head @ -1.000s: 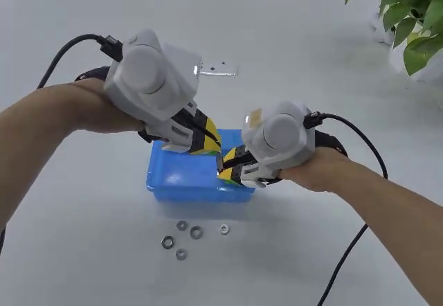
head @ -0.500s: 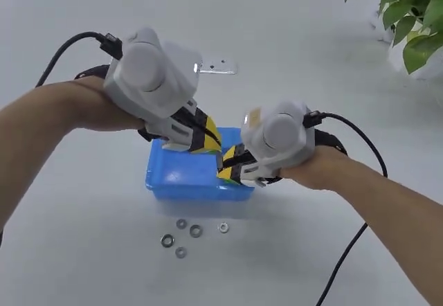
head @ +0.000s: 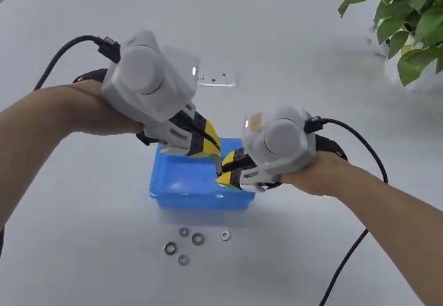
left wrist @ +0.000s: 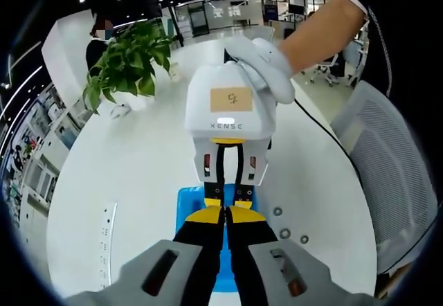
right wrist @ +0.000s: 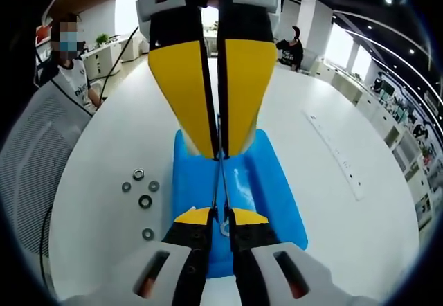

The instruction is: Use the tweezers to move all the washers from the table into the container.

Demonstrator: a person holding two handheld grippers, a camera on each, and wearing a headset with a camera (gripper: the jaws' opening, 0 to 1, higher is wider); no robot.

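White tabletop [head: 311, 57], head view: container [head: 181, 185] is being seen mid-tabletop, four washers [head: 197, 238] toward the near edge. Left gripper view: left gripper [left wrist: 225, 212] is being held narrow against right gripper [left wrist: 228, 195]. Right gripper view: tweezers [right wrist: 221, 181] are being clamped by both, above container.

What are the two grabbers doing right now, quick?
Left gripper: shut on the tweezers.
Right gripper: shut, also pinching the tweezers, over the blue container.
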